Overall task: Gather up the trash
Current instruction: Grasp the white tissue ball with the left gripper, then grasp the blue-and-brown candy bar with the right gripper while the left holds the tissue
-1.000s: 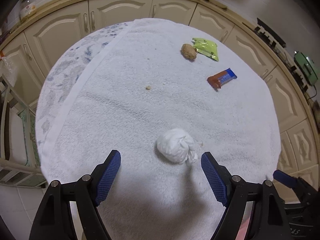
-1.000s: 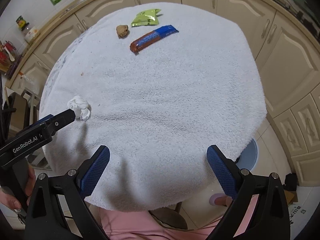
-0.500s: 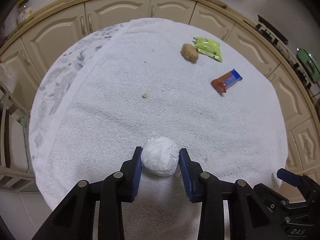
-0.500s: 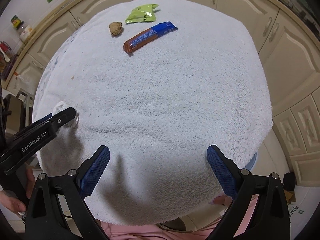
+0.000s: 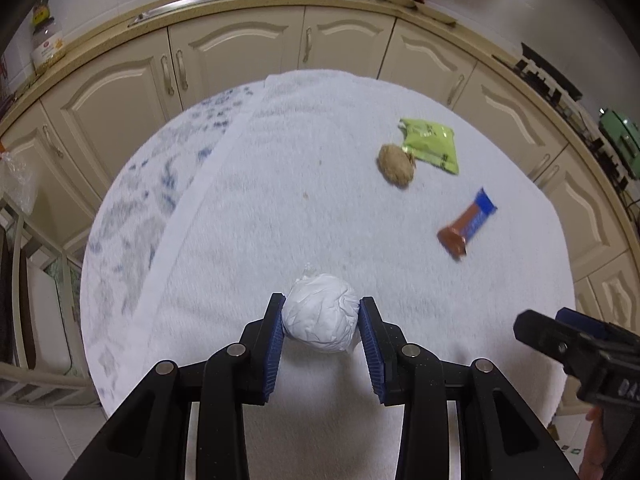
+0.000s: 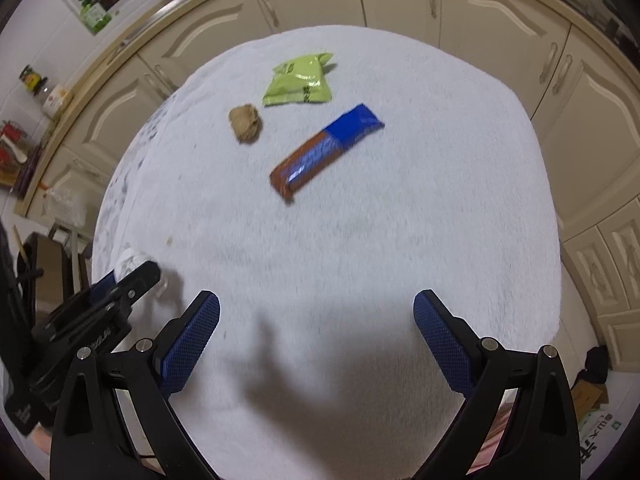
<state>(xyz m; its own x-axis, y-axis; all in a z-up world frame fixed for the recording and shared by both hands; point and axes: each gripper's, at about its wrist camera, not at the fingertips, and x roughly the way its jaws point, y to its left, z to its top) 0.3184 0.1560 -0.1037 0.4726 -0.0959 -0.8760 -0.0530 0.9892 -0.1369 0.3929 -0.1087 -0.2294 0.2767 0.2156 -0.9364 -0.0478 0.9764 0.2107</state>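
Observation:
My left gripper (image 5: pixel 321 322) is shut on a white crumpled paper ball (image 5: pixel 320 312), near the front left of the round table covered by a white towel (image 5: pixel 304 216). A brown paper wad (image 5: pixel 395 163), a green wrapper (image 5: pixel 432 145) and a brown-and-blue bar wrapper (image 5: pixel 466 226) lie further back on the right. My right gripper (image 6: pixel 316 336) is open and empty above the towel's near part (image 6: pixel 360 264). In its view the bar wrapper (image 6: pixel 324 152), green wrapper (image 6: pixel 300 82) and brown wad (image 6: pixel 245 123) lie ahead. The left gripper (image 6: pixel 120 292) shows at its left with a bit of the white ball (image 6: pixel 130 258).
Cream kitchen cabinets (image 5: pixel 240 56) curve around behind the table, with a counter holding jars (image 5: pixel 48 40) above. A rack with a plastic bag (image 5: pixel 16 184) stands at the left. The right gripper's tip (image 5: pixel 576 344) shows at the lower right of the left wrist view.
My left gripper closed on the white paper ball a second ago and keeps hold of it. My right gripper has moved forward over the table, so the bar wrapper looks nearer.

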